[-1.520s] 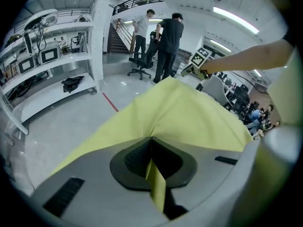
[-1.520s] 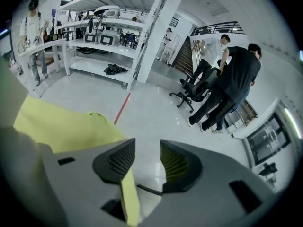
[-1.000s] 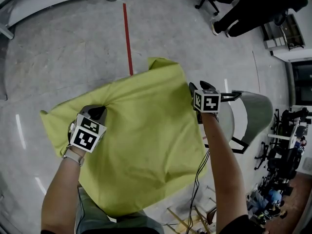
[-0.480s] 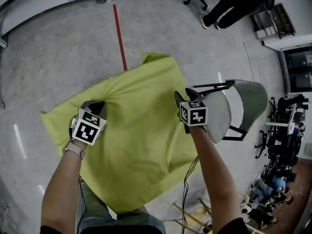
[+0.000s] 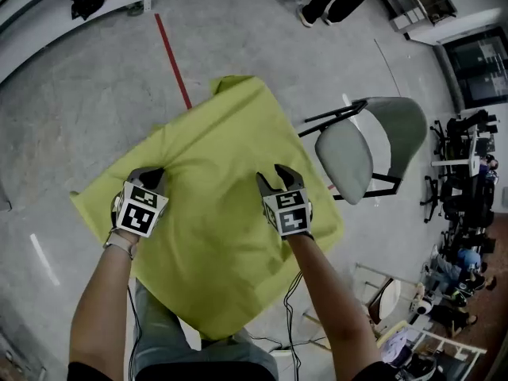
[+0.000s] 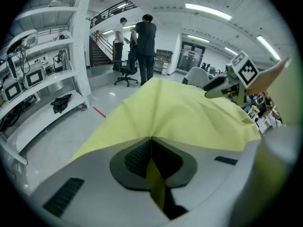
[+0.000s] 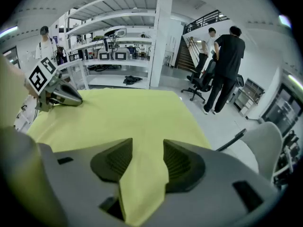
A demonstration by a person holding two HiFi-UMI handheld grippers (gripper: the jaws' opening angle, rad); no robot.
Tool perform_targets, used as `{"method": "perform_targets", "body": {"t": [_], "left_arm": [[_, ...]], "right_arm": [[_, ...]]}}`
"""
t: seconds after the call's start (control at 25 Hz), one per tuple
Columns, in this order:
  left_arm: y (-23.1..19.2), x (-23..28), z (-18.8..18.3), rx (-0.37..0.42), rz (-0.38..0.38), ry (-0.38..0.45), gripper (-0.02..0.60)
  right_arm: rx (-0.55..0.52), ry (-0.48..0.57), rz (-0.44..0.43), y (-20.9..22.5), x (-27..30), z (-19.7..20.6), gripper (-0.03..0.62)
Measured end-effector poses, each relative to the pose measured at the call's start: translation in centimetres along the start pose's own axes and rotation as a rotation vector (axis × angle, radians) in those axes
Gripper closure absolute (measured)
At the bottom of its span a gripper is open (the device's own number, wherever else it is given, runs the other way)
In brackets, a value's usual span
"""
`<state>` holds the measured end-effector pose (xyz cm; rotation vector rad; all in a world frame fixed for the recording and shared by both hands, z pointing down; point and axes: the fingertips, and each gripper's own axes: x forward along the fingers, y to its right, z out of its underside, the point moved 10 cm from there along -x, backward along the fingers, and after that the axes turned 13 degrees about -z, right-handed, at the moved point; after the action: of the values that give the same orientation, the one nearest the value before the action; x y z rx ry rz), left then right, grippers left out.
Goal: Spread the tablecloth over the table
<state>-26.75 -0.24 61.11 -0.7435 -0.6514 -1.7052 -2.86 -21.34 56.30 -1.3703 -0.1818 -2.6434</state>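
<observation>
Here, a yellow-green tablecloth [image 5: 214, 173] is seen held up above the grey floor [image 5: 79, 94], stretched fairly flat with creases fanning out from each grip; its far corner is pointed toward a red floor line [image 5: 173, 62], and whether a table lies beneath cannot be told; the left gripper [image 5: 148, 175] is clenched tight on a thin pinch of the cloth near its left edge; the right gripper [image 5: 278, 177] is clamped on a thicker fold nearer the right edge, jaws partly apart around it; both forearms are extended forward, the grippers angled downward; a grey folding chair [image 5: 365, 153] stands just beside the cloth's right side; white shelving [image 7: 118, 32] and standing people [image 7: 227, 65] are seen beyond.
</observation>
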Motion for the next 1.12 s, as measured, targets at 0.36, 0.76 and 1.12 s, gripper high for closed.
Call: {"method": "perform_targets", "body": {"t": [0.36, 0.76, 1.12], "left_arm": [[0.2, -0.4, 0.9, 0.062, 0.027, 0.012, 0.566], [0.5, -1.7, 2.1, 0.161, 0.056, 0.029, 0.566], [-0.2, -2.7, 3.5, 0.171, 0.075, 0.014, 0.566]], "right_arm": [[0.179, 0.009, 0.031, -6.5, -3.0, 6.4, 0.399], [0.349, -0.014, 0.121, -14.0, -6.2, 12.4, 0.399], [0.472, -0.003, 0.188, -21.3, -9.1, 16.1, 0.399]]}}
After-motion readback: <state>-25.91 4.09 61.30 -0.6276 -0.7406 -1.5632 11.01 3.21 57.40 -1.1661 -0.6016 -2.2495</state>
